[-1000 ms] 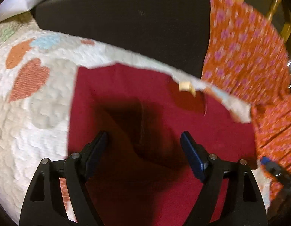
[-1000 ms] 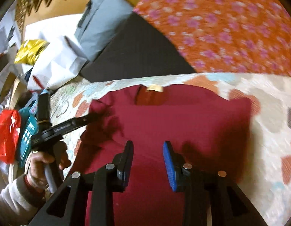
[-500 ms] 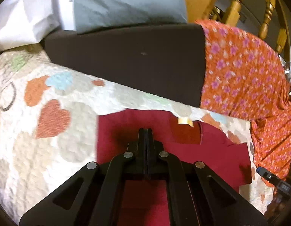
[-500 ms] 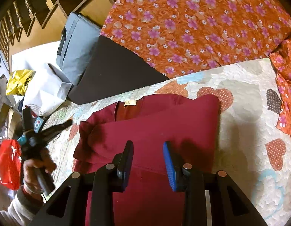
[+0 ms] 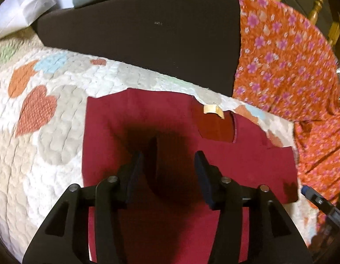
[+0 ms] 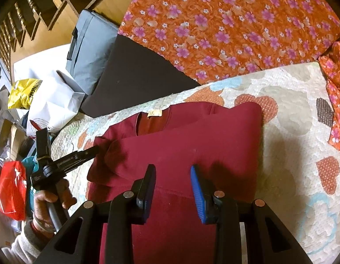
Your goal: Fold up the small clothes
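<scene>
A dark red shirt lies on a white heart-print quilt, collar and tan label at the far edge. Both sides are folded in over the middle, as the right wrist view shows. My left gripper is open and empty just above the left part of the shirt. It also shows in the right wrist view at the shirt's left edge. My right gripper is open and empty above the middle of the shirt.
An orange floral cloth lies at the far right, with more of it beside the shirt. A black cushion lies beyond the quilt. White and yellow bags and a red bag are at the left.
My left gripper, shut half a second ago, has opened and dropped close over the shirt. The right gripper has stayed open over the shirt's middle.
</scene>
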A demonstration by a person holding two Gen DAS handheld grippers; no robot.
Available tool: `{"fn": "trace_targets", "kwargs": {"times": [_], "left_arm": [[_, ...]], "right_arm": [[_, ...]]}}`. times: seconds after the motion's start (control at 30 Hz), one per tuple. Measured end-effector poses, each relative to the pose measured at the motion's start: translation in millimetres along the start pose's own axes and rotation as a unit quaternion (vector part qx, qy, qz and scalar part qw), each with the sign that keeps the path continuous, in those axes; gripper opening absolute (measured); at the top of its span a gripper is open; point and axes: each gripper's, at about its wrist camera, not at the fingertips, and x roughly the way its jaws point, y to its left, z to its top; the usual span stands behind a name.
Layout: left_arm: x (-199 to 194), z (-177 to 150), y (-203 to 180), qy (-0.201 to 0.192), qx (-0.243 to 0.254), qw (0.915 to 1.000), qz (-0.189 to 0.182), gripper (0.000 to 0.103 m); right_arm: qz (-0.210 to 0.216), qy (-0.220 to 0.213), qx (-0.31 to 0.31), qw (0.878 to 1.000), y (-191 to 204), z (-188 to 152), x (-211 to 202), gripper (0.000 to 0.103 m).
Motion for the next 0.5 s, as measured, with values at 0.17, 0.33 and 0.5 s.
{"fn": "trace_targets", "kwargs": {"times": [0.17, 0.33, 0.5], "left_arm": [[28, -7, 7, 0.043, -0.006, 0.9989, 0.016, 0.046], [27, -10, -7, 0.029, 0.022, 0.9992, 0.016, 0.011], [-10, 11, -11, -0.021, 0.020, 0.9995, -0.009, 0.010]], "right_arm": [[0.001, 0.014, 0.005, 1.000, -3, -4, 7, 0.031], [0.004, 0.013, 0.014, 1.000, -8, -2, 8, 0.031], [-0.007, 0.002, 0.015, 1.000, -10, -2, 1, 0.031]]}}
